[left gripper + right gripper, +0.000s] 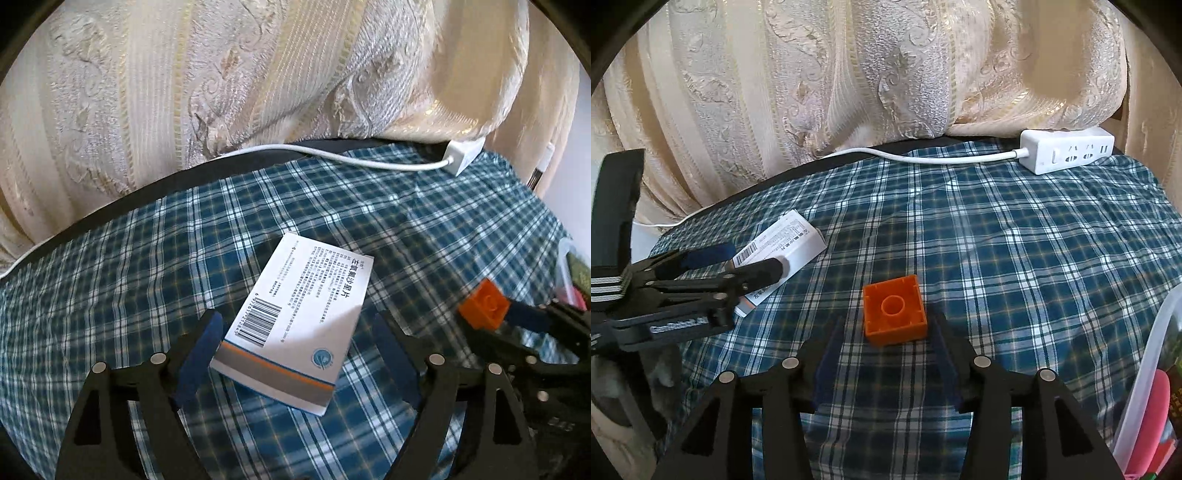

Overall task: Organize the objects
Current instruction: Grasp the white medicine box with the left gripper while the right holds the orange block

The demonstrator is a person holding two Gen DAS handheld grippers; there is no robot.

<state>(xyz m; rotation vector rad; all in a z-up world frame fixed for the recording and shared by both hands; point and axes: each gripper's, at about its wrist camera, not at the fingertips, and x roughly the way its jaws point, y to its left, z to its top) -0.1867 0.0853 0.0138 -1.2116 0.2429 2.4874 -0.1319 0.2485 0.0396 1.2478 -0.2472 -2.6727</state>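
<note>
Left gripper point(297, 354) straddles medicine box point(295, 325), lengthwise between open fingers.

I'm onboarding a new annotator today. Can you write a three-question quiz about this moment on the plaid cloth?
1. True or false: the left hand-held gripper is open around the white medicine box.
2. Which way does the orange toy brick lie? A) hollow side up B) studs up
3. Fill in: the white ______ lies at the far edge of the plaid cloth.

Key: 1 true; 2 A; 3 power strip. The right hand-held gripper is open too.
</note>
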